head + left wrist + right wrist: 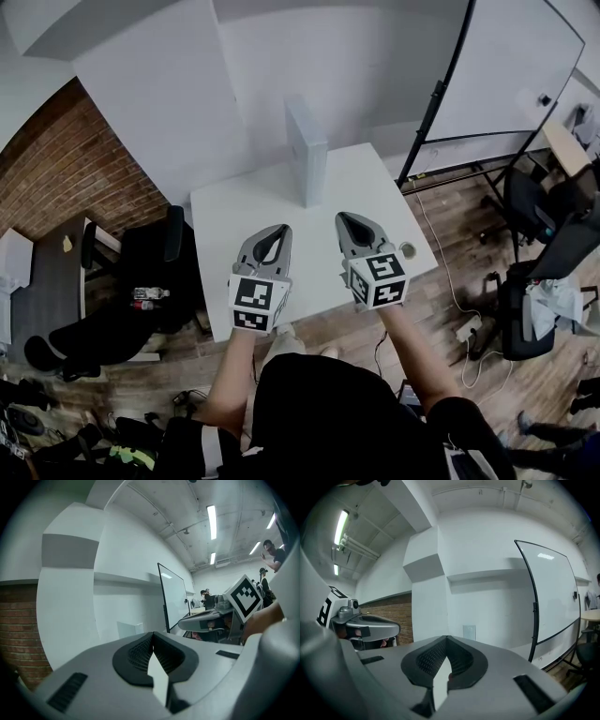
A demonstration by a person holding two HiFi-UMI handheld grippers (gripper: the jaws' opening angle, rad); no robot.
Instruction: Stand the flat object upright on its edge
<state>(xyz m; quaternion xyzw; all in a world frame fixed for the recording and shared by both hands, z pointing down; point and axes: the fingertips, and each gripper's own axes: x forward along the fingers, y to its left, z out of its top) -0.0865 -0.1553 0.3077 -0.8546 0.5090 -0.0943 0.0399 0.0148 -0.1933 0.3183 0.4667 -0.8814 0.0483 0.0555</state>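
Since white flat rectangular box (307, 150) already stands upright on its edge at far side of white square table (234, 225), I judge standing step done. Left grey gripper (277, 231) and right grey gripper (350, 221) both closed, empty, over near table edge, well apart from box. Next: I keep clear, avoid bumping box.

Brick wall (84, 178) L, whiteboard (511, 66) R, wood floor (469, 202), blk chairs (516, 319), tube lights (212, 522) overhead

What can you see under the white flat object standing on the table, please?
Only the white table: the flat object stands upright on its edge near the far side. Its own footprint hides the tabletop directly beneath.
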